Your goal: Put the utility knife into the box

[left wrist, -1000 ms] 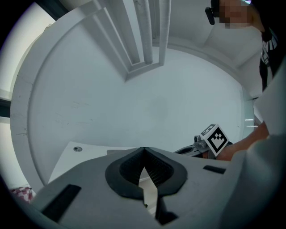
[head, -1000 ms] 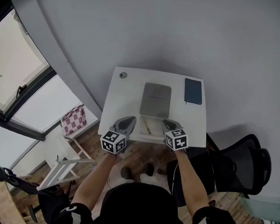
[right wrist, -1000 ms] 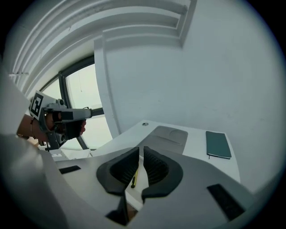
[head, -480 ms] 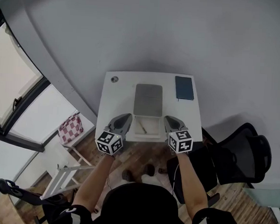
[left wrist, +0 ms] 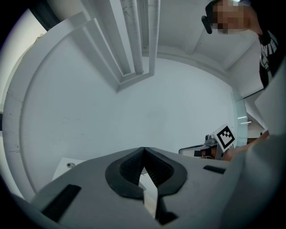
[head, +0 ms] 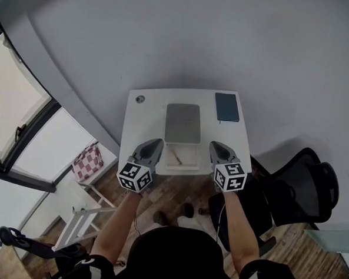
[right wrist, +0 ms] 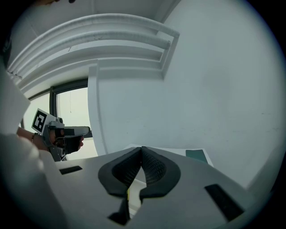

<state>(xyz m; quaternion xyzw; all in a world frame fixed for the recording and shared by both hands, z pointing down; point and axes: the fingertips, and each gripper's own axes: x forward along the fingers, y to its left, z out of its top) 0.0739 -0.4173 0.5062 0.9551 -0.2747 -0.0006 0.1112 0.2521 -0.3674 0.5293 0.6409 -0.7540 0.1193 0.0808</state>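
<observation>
Knife: a thin, pale utility knife (head: 175, 159) is seen lying aslant inside the open box (head: 189, 156), at the near edge of the table (head: 143, 122).
Lid: a grey lid (head: 183, 123) is set flat just behind the box.
Left gripper (left wrist: 143, 150): the jaws are closed tip to tip, nothing is held between them; it is held up beside the box's left side.
Right gripper (right wrist: 141, 148): the jaws are likewise pressed together and empty, beside the box's right side.
Handling: the knife is judged light, stiff and smooth-sided, so it may slip. A hold across the middle of the handle is advised, clear of the blade end.
Progress: placement is judged done.
</observation>
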